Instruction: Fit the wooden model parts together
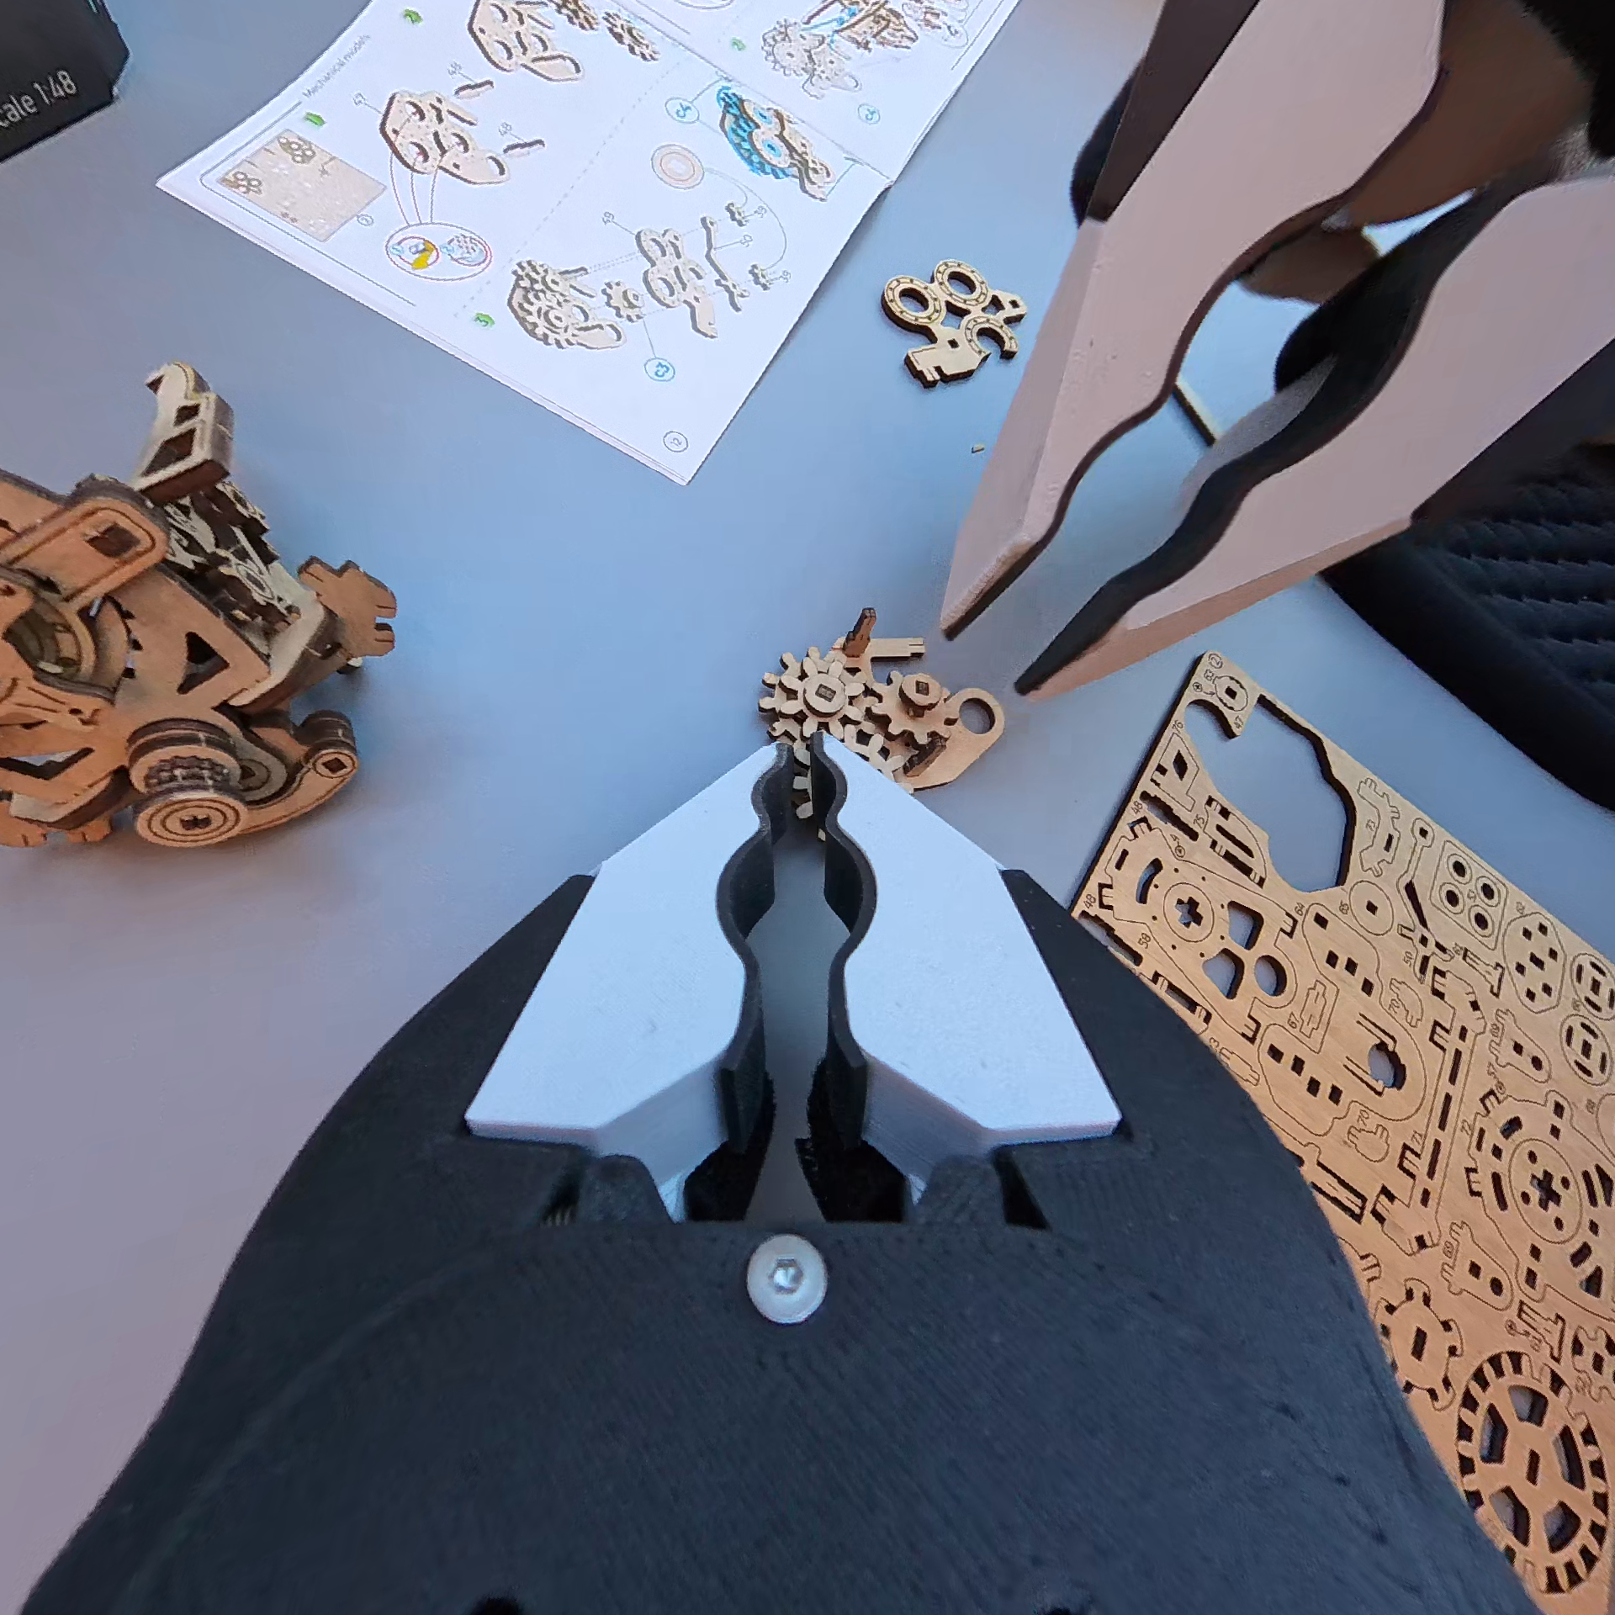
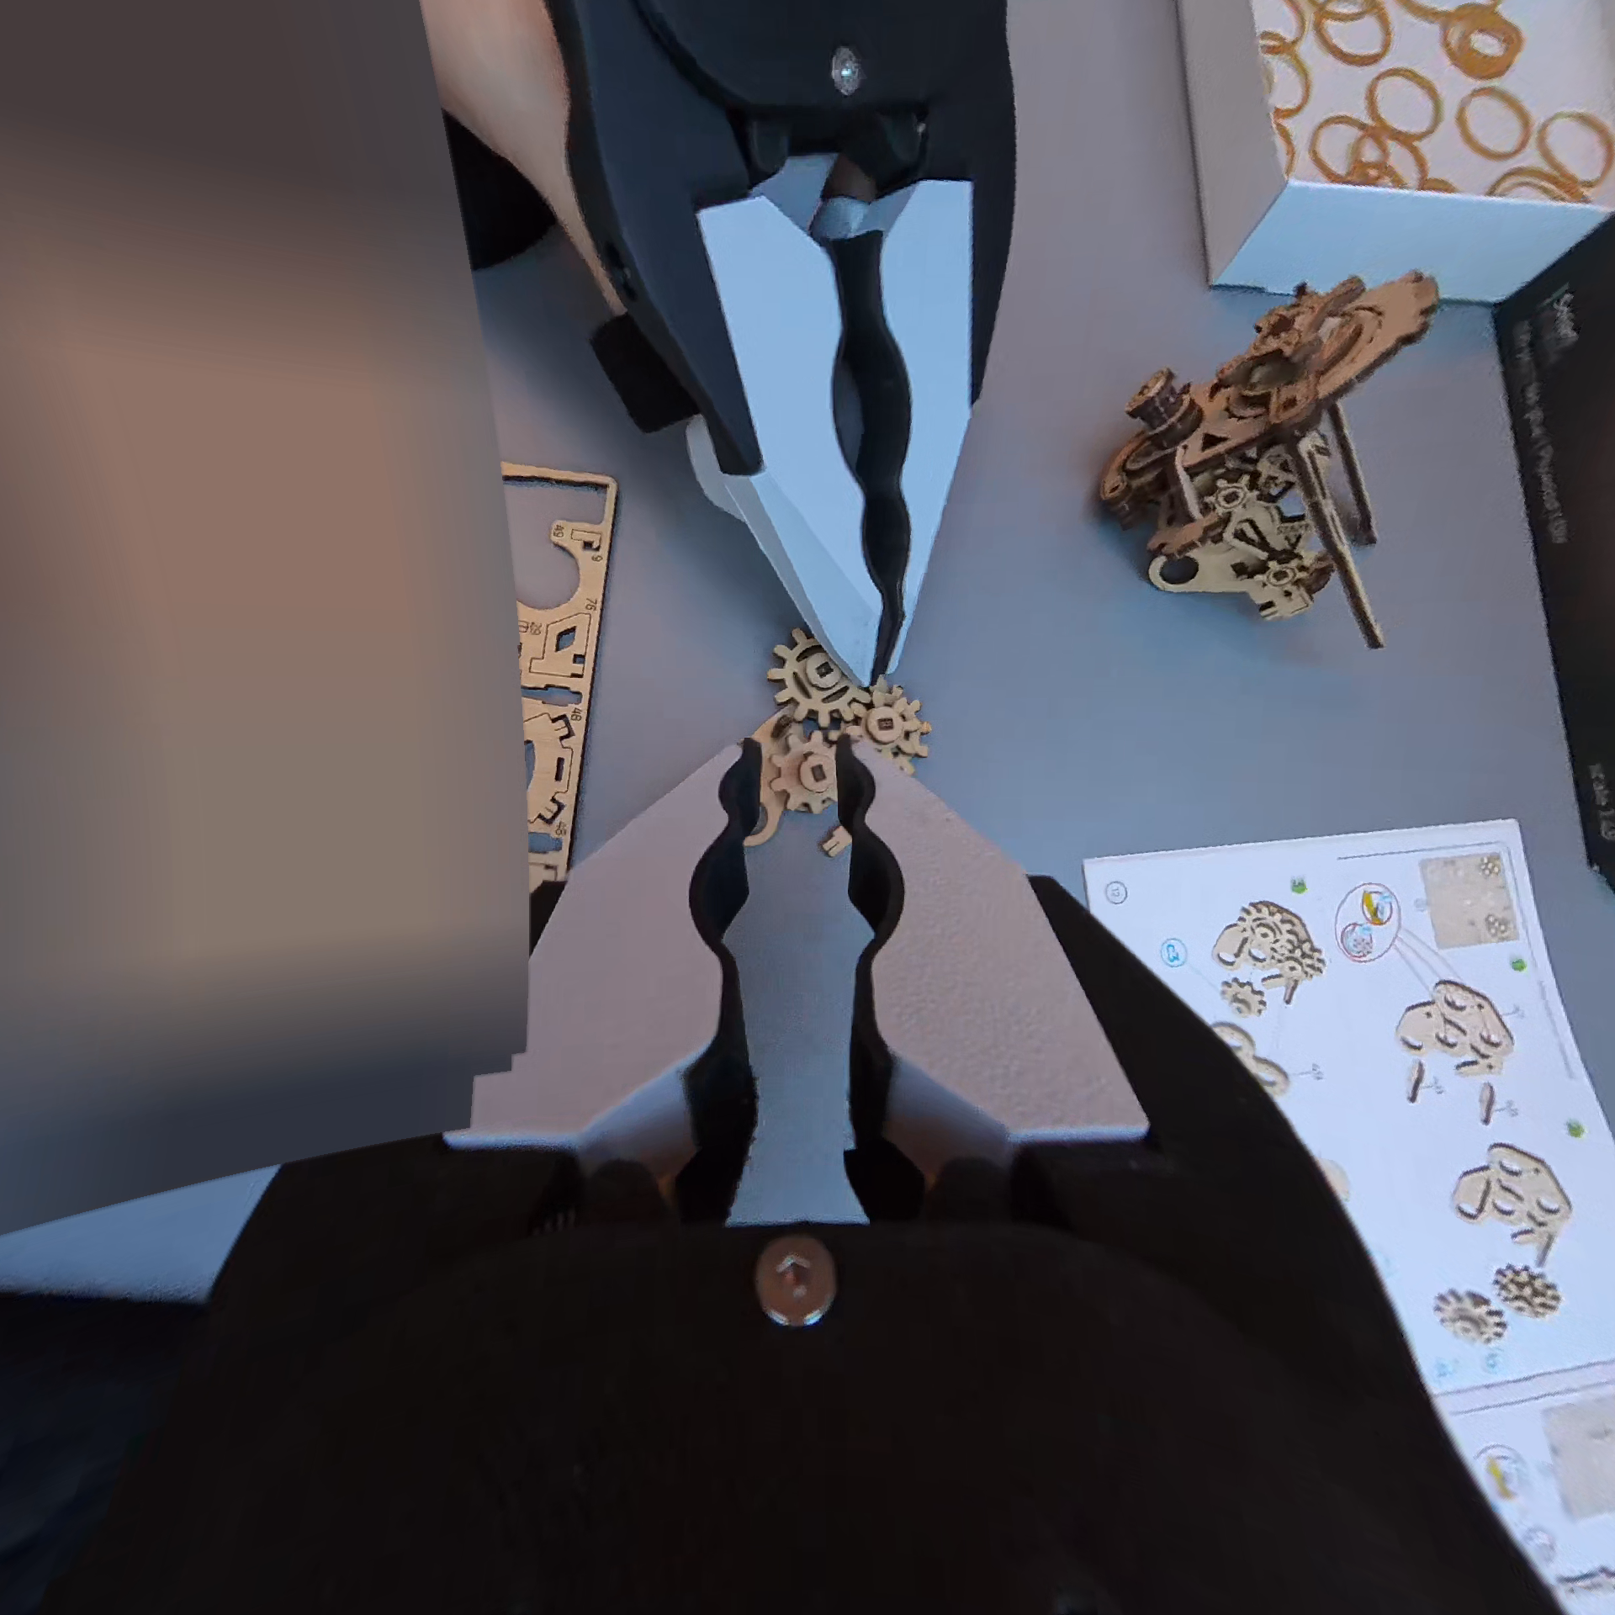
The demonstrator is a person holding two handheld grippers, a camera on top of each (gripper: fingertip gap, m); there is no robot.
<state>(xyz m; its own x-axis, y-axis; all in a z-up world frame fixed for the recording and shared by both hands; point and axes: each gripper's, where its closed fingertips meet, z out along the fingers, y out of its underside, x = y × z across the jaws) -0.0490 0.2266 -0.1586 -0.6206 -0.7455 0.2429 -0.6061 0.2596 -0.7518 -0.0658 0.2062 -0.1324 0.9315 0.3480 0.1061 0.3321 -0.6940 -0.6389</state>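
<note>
A small wooden gear assembly (image 1: 874, 708) with three meshed gears on a flat plate lies on the grey table (image 1: 559, 612). My left gripper (image 1: 797, 750), with white fingers, is shut on the near edge of the assembly. In the right wrist view the left gripper (image 2: 878, 677) comes in from above and pinches between two gears of the assembly (image 2: 839, 717). My right gripper (image 2: 793, 750), with pinkish fingers, is open, and its tips straddle the nearest gear (image 2: 806, 773). In the left wrist view the right gripper (image 1: 986, 661) hangs just right of the assembly, apart from it.
A partly built wooden model (image 1: 157, 664) stands at the left. An instruction sheet (image 1: 559, 218) lies at the back, with a loose ringed wooden piece (image 1: 953, 319) beside it. A wooden parts sheet (image 1: 1398, 1092) lies at the right. A white box of rubber bands (image 2: 1398, 131) and a black box (image 2: 1564, 524) stand near the model. Spacing between my two grippers at the tips: around 4 cm.
</note>
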